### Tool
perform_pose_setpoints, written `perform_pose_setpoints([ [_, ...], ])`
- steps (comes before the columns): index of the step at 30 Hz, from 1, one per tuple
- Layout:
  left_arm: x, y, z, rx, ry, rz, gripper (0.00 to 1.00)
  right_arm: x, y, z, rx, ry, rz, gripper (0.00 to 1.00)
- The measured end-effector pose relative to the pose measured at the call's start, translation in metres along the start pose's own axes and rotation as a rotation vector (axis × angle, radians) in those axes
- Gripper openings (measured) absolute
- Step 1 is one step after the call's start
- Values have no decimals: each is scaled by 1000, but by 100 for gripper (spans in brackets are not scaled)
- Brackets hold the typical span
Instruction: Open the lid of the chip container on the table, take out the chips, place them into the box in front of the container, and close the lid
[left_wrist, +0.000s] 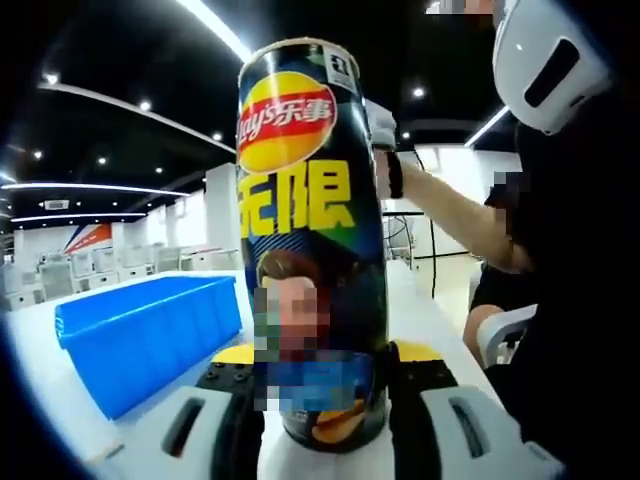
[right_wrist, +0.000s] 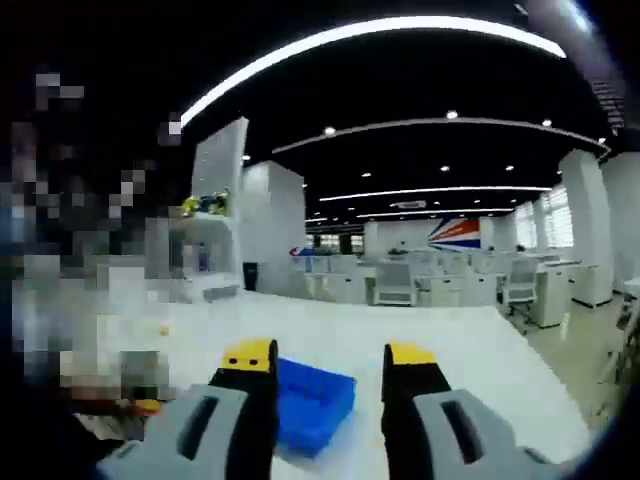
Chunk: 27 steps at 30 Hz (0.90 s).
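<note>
Standing upright on the white table (left_wrist: 60, 400): chip container (left_wrist: 310, 240), tall dark can, red-and-yellow Lay's logo near the top, big yellow Chinese characters below, chips printed at the base. Lid (left_wrist: 295, 45) on top, pale, looks seated; hard to tell more at this angle. Sits dead centre in the left gripper view, between the jaws of the left gripper (left_wrist: 318, 400), low on the can. Black pads with yellow tips pressed against both sides of the base, so clamped on the can.

Just beside the can on its left in the same view: blue box (left_wrist: 150, 335), open-topped, rectangular, resting on the table. Inside not visible from here.

Behind the can on the right: a person's forearm (left_wrist: 450, 215) with a dark wristband, reaching toward the top of the can; hand mostly hidden behind it. White housing of the other tool (left_wrist: 545, 60) up in the top-right corner.

Right gripper view: right gripper (right_wrist: 330, 395) raised over the table (right_wrist: 450, 350), jaws apart, nothing between them. Yellow tips, black pads, grey bodies. Blue box (right_wrist: 315, 405) partly seen through the gap and behind the left jaw.

Further out: open office hall, rows of white desks and chairs (right_wrist: 520, 285), white pillar (right_wrist: 215, 200), dark ceiling with curved light strips (right_wrist: 350, 35).
</note>
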<state>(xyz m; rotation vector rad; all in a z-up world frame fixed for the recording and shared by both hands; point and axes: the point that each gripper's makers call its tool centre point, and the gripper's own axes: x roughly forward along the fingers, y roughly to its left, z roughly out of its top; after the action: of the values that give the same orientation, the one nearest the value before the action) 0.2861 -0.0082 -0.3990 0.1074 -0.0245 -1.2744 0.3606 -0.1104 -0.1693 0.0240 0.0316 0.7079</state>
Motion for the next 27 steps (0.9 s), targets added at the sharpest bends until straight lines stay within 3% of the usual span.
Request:
perform_pose_setpoints([
  [2, 0, 0, 0, 1, 1, 1, 48, 17, 48, 8, 21, 95, 155, 29],
  [3, 0, 0, 0, 1, 1, 2, 48, 24, 64, 6, 11, 142, 197, 29],
  [4, 0, 0, 0, 1, 1, 3, 48, 32, 81, -6, -4, 256, 240, 28],
  [8, 0, 0, 0, -2, 11, 17, 48, 34, 107, -68, -40, 662, 265, 26],
  [10, 0, 1, 0, -2, 13, 20, 48, 34, 101, -88, -87, 792, 233, 23],
  [11, 0, 1, 0, -1, 14, 21, 48, 35, 98, -94, -105, 830, 215, 22],
  [12, 0, 0, 0, -2, 15, 21, 48, 38, 102, -92, -50, 840, 232, 22],
  [15, -1, 2, -1, 1, 16, 25, 48, 35, 103, -97, -9, 946, 222, 14],
  [17, -1, 2, -1, 0, 16, 25, 48, 32, 111, -100, 4, 990, 248, 4],
  [19, -1, 2, -1, 2, 18, 26, 48, 31, 113, -102, 28, 1027, 213, 0],
  [23, -3, 1, 2, 20, 24, 30, 48, 35, 108, -101, -37, 1047, 164, 0],
  [24, -5, 2, 9, -16, -11, 36, 48, 34, 108, -100, -37, 1049, 151, 0],
  [27, -14, 5, 33, -10, -128, 60, 46, 35, 105, -99, -49, 1039, 130, 0],
])
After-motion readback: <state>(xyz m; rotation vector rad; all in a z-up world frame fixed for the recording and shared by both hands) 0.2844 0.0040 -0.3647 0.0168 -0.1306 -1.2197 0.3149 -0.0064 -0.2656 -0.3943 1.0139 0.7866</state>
